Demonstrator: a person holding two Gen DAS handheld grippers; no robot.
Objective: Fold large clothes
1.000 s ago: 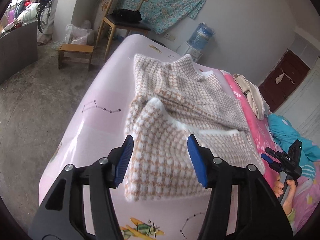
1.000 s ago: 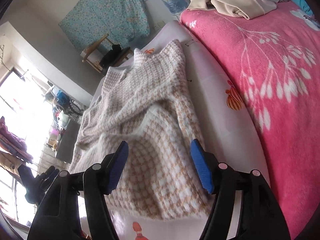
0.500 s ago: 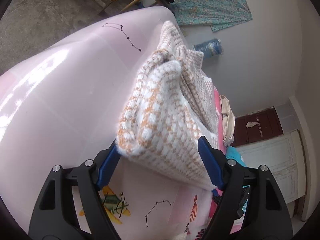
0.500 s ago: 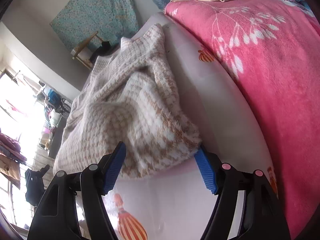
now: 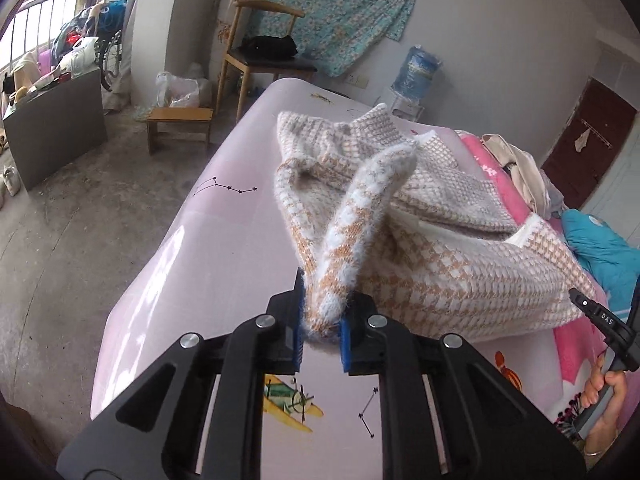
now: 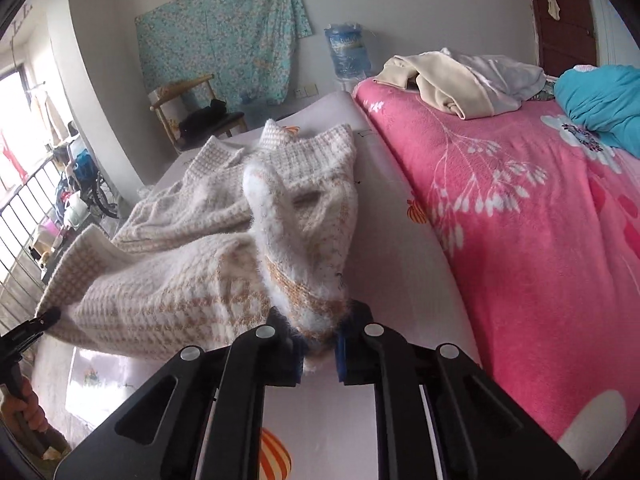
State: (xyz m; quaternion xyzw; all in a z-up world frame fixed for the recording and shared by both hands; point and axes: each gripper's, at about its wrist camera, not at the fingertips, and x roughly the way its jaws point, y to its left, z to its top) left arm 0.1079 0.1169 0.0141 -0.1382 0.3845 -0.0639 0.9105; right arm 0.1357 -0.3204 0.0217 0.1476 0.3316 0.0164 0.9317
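A fuzzy white-and-tan houndstooth sweater (image 5: 440, 272) lies on the pale pink sheet (image 5: 224, 240), collar at the far end. My left gripper (image 5: 322, 312) has its jaws closing on the sweater's near left corner, and its blue pads press a bunched fold of knit. My right gripper (image 6: 320, 336) is shut on the near right corner of the sweater (image 6: 168, 300). The near hem hangs lifted and stretched between the two grippers. Each view shows the other gripper at the hem's far end: the right gripper (image 5: 578, 298) and the left gripper (image 6: 50, 316).
A pink flowered blanket (image 6: 520, 220) covers the bed's right side, with cream clothes (image 6: 440, 80) and a teal garment (image 6: 600, 100) on it. Left of the bed is bare floor with a low stool (image 5: 180, 120), a wooden chair (image 5: 264, 56) and a water bottle (image 5: 418, 72).
Both grippers went from open around the near hem to closed on its corners. The hem has come up off the sheet and is drawn taut between them.
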